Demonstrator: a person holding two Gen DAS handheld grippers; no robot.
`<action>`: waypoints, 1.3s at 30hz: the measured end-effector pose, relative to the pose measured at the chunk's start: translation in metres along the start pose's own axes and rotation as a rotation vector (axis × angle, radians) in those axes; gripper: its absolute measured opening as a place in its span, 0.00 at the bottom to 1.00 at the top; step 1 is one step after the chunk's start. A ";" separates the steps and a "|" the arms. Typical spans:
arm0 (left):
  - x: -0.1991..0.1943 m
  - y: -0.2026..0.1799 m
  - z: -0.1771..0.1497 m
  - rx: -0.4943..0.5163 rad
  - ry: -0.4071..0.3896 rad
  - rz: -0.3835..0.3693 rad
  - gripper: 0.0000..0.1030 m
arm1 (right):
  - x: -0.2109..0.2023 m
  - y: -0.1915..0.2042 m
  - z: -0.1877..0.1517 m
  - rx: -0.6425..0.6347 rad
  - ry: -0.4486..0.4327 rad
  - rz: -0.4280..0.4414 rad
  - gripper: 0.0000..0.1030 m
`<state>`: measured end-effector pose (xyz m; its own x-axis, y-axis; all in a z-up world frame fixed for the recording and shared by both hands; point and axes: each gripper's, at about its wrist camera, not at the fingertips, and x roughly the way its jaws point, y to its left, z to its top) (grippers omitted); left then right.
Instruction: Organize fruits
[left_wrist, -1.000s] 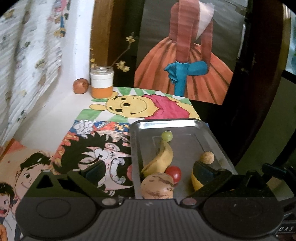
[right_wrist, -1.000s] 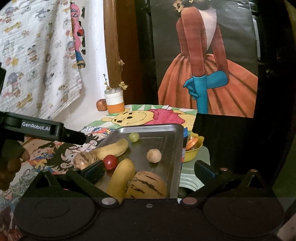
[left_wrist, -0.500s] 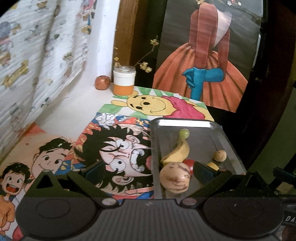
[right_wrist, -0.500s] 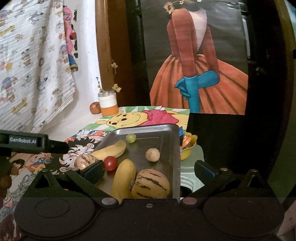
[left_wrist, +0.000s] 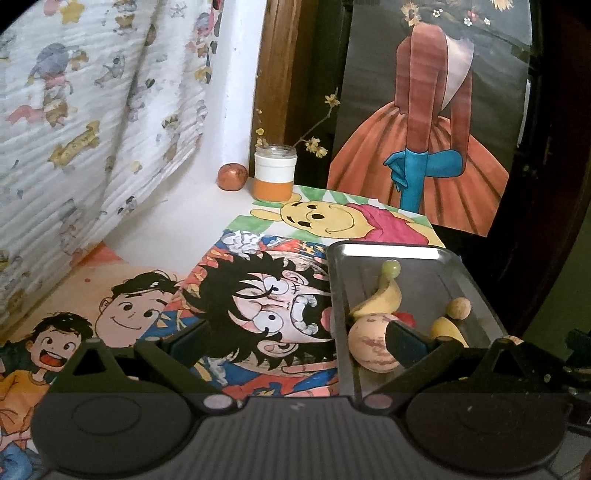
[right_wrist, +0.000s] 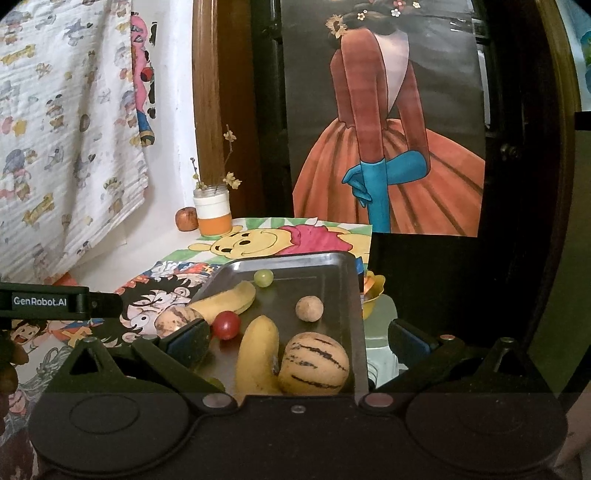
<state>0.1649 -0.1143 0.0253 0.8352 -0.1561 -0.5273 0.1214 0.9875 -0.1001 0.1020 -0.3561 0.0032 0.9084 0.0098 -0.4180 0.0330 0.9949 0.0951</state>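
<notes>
A steel tray (right_wrist: 334, 291) (left_wrist: 428, 291) lies on the table's right side and holds several fruits. In the right wrist view I see two bananas (right_wrist: 255, 354), a striped melon (right_wrist: 314, 363), a second striped melon (right_wrist: 173, 321), a red tomato (right_wrist: 226, 325), a green grape (right_wrist: 263, 277) and a small brown round fruit (right_wrist: 309, 309). My right gripper (right_wrist: 297, 345) is open and empty, low over the tray's near end. My left gripper (left_wrist: 295, 345) is open and empty over the table left of the tray, its right finger (left_wrist: 404, 345) in front of the striped melon (left_wrist: 369, 347).
A white and orange jar (left_wrist: 275, 173) with dry flower twigs and a small red apple (left_wrist: 232, 176) stand at the table's back. Cartoon drawings (left_wrist: 258, 306) cover the table. A yellow bowl (right_wrist: 373, 291) sits on a stool right of the tray. A patterned cloth (left_wrist: 74, 129) hangs left.
My left gripper has moved left, away from the tray and over the cartoon drawings. My right gripper has shifted slightly and stays over the tray's near end. Both stay open.
</notes>
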 end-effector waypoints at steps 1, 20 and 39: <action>-0.001 0.001 -0.001 0.001 -0.003 0.001 1.00 | -0.001 0.001 0.000 0.000 -0.001 0.000 0.99; -0.028 0.021 -0.009 -0.022 -0.059 -0.005 1.00 | -0.025 0.024 0.001 -0.022 -0.021 -0.011 0.99; -0.061 0.036 -0.028 -0.035 -0.088 -0.022 1.00 | -0.063 0.041 0.000 -0.046 -0.061 -0.041 0.99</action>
<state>0.1037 -0.0696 0.0300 0.8768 -0.1735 -0.4484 0.1225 0.9824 -0.1407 0.0457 -0.3157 0.0331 0.9306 -0.0354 -0.3644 0.0525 0.9979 0.0371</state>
